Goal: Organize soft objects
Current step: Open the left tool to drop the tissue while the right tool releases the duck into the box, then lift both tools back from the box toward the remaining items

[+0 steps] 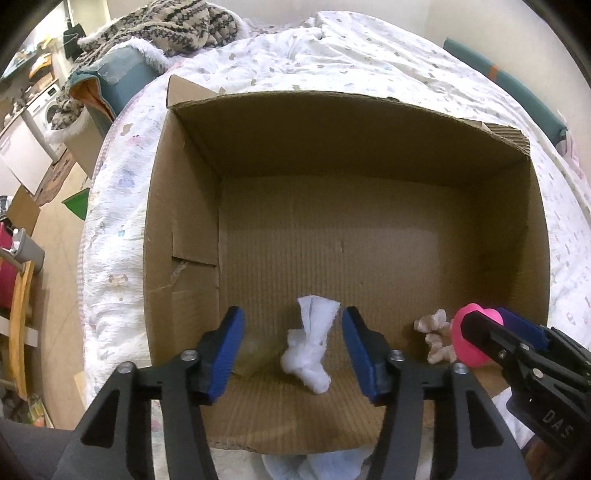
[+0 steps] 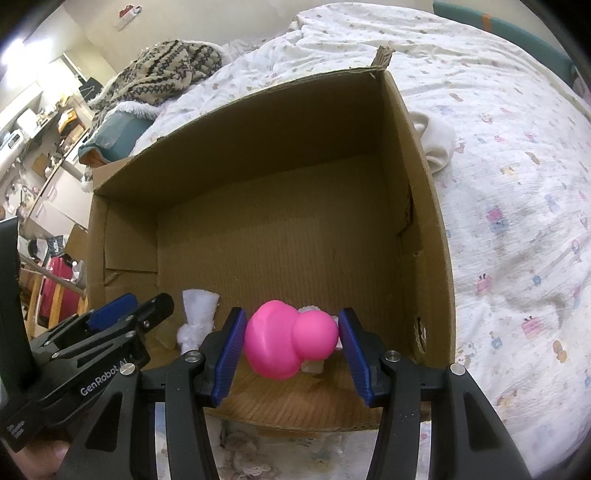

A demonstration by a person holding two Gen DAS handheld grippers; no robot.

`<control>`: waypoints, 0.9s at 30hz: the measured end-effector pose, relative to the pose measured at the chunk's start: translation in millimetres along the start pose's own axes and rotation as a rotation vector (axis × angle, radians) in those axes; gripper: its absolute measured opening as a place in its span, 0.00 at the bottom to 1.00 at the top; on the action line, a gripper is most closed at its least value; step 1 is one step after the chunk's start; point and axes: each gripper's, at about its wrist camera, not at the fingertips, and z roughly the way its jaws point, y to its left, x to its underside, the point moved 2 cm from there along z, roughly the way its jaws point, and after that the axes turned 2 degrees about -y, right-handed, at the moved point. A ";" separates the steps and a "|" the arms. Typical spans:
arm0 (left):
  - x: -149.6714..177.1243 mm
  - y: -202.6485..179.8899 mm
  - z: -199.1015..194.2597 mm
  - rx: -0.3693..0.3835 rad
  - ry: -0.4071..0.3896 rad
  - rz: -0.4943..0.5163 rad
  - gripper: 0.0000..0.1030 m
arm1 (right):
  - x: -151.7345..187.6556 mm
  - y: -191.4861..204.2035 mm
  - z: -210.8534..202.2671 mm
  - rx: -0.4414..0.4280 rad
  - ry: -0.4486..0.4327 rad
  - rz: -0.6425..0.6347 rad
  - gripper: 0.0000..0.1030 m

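An open cardboard box [image 1: 192, 184] stands on the bed; it also shows in the right wrist view [image 2: 424, 192]. A knotted white cloth [image 1: 310, 347] lies on the box floor near the front, between the wide-open fingers of my left gripper [image 1: 291, 332], touching neither. It shows in the right wrist view too [image 2: 195, 317]. A pink rounded soft toy [image 2: 288, 339] lies at the front right of the box between the open fingers of my right gripper [image 2: 291, 336]. A beige frilly piece [image 1: 436, 338] lies beside the toy [image 1: 469, 339].
The bed has a white patterned quilt [image 2: 517, 184]. A white soft item [image 2: 436, 140] lies on it right of the box. A knitted blanket [image 1: 173, 26] sits at the far left. Light blue cloth [image 1: 314, 465] lies before the box. Furniture and floor [image 1: 55, 229] lie left.
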 end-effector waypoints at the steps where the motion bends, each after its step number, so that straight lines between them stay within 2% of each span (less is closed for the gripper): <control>1: -0.1 0.3 -0.8 0.001 0.001 -0.003 0.58 | -0.1 -0.1 -0.9 -0.002 -0.003 0.000 0.53; 3: -0.2 1.1 -2.6 -0.001 0.001 -0.011 0.63 | -0.9 -0.6 -3.7 -0.014 -0.011 0.007 0.53; 5: 0.4 0.4 -4.1 -0.001 0.005 -0.018 0.63 | -1.2 -2.1 -8.4 -0.026 -0.024 0.010 0.56; 8: 0.4 1.2 -6.5 -0.005 0.009 -0.028 0.63 | -2.7 -2.6 -14.5 -0.029 -0.050 0.006 0.64; 10: -0.3 2.0 -8.7 -0.009 0.006 -0.030 0.64 | -3.7 -3.3 -17.5 -0.039 -0.060 0.016 0.73; 13: -0.4 1.6 -12.9 -0.015 -0.003 -0.027 0.64 | -4.8 -4.8 -20.6 -0.052 -0.063 0.034 0.75; 27: 5.9 6.8 -42.9 -0.021 -0.052 -0.015 0.64 | 6.1 -16.8 -45.6 -0.042 -0.084 0.072 0.76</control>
